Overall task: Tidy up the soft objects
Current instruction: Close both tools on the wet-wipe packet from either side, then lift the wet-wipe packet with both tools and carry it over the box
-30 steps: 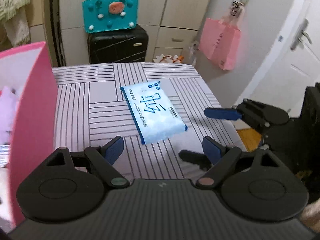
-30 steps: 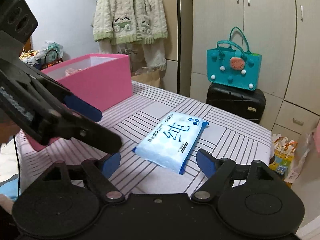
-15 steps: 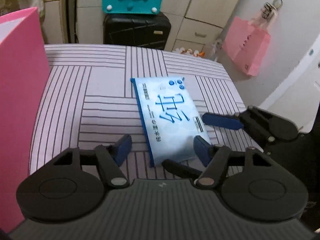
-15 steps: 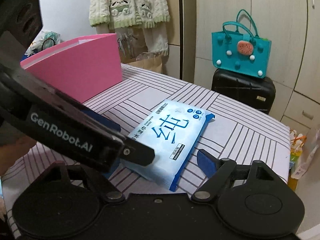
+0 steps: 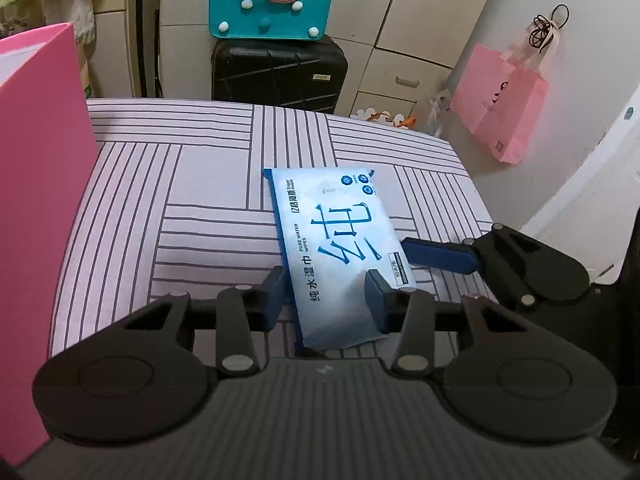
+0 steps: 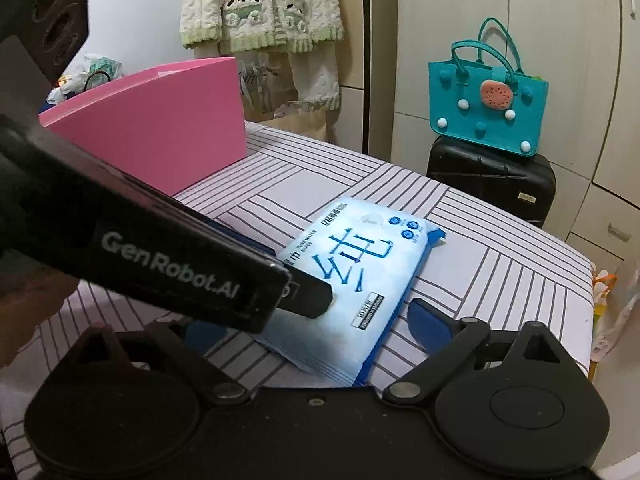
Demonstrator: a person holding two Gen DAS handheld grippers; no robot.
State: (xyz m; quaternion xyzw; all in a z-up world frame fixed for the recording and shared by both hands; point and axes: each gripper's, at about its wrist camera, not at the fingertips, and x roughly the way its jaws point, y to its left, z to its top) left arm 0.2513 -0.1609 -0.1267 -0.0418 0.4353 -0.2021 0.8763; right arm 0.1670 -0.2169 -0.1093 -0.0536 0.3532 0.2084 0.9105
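A blue and white pack of wet wipes [image 5: 336, 248] lies flat on the striped tablecloth [image 5: 200, 184]. My left gripper [image 5: 326, 296] straddles its near end, its jaws closing, with both blue pads pressed against the pack's long sides. In the right wrist view the left gripper's finger [image 6: 308, 294] lies over the pack [image 6: 360, 264]. My right gripper [image 6: 316, 328] stands wide around the same end from the right side. Its jaws are opening and its pads are clear of the pack. Its left finger is partly hidden behind the left gripper. One of its fingers [image 5: 436, 256] shows in the left wrist view.
A tall pink box [image 5: 36, 200] stands on the table at the left. Beyond the table's far edge a teal felt bag [image 5: 272, 0] sits on a black suitcase [image 5: 280, 72]. A pink paper bag [image 5: 504, 108] hangs on the wall at right.
My left gripper has come forward and down over the pack's near end and its jaws have narrowed onto it. My right gripper has closed in beside the pack and widened slightly.
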